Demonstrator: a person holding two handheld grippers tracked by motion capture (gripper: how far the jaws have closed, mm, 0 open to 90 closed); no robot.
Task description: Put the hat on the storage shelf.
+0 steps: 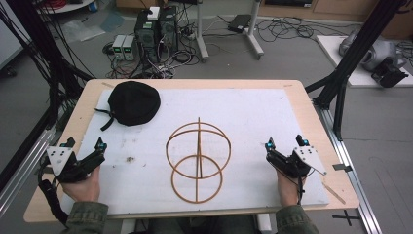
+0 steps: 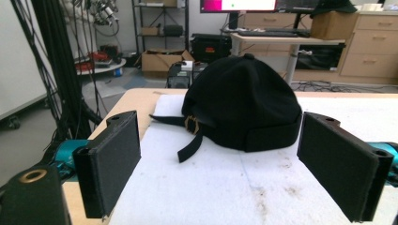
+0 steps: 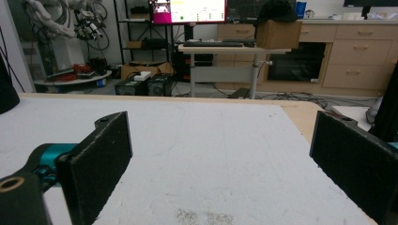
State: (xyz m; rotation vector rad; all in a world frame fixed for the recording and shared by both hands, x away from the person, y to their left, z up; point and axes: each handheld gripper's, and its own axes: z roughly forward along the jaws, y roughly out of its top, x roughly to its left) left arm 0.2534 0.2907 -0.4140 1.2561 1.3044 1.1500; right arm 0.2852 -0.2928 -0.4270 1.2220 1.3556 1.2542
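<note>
A black cap (image 1: 133, 102) with a strap and brass buckle lies at the back left of the white mat (image 1: 253, 117). In the left gripper view the cap (image 2: 244, 105) sits ahead of the jaws, strap toward me. A wooden wire-frame stand (image 1: 198, 160) of rings and an upright post rests at the mat's middle front. My left gripper (image 1: 84, 145) is held at the front left, open, empty (image 2: 234, 173). My right gripper (image 1: 286, 143) is at the front right, open, with nothing between its jaws (image 3: 225, 173).
The wooden table's edge (image 1: 311, 105) frames the mat. Black frame posts (image 1: 348, 68) stand at both sides. Computers and cables (image 1: 156, 34) lie on the floor behind. A small dirt mark (image 1: 130, 159) sits on the mat near the left gripper.
</note>
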